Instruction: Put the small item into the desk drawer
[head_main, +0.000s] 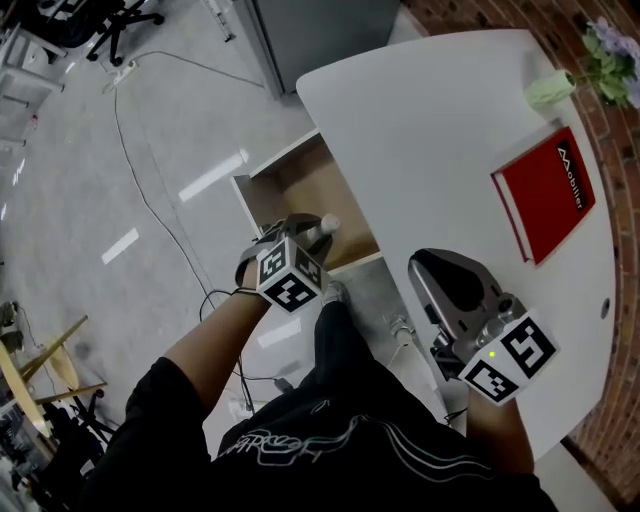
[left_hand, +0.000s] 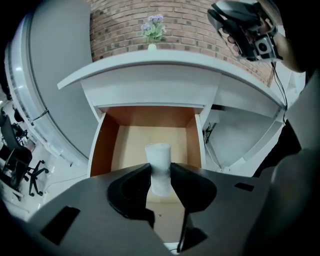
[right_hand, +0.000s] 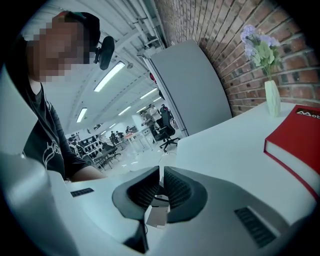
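A small white cylinder (left_hand: 158, 154) stands upright between the pads of my left gripper (left_hand: 160, 171), which is shut on it. The left gripper (head_main: 316, 232) holds the cylinder (head_main: 328, 224) over the near end of the open desk drawer (left_hand: 129, 142), whose light wooden bottom (head_main: 305, 180) shows nothing inside. The drawer sticks out from under the white desk (head_main: 430, 130). My right gripper (head_main: 428, 266) hovers over the desk's near part. In the right gripper view its jaws (right_hand: 160, 174) are shut with nothing between them.
A red book (head_main: 545, 195) lies on the desk at the right, with a pale green vase of flowers (head_main: 552, 88) behind it by the brick wall. A grey cabinet (head_main: 320, 30) stands beyond the drawer. Cables (head_main: 150, 200) trail across the floor.
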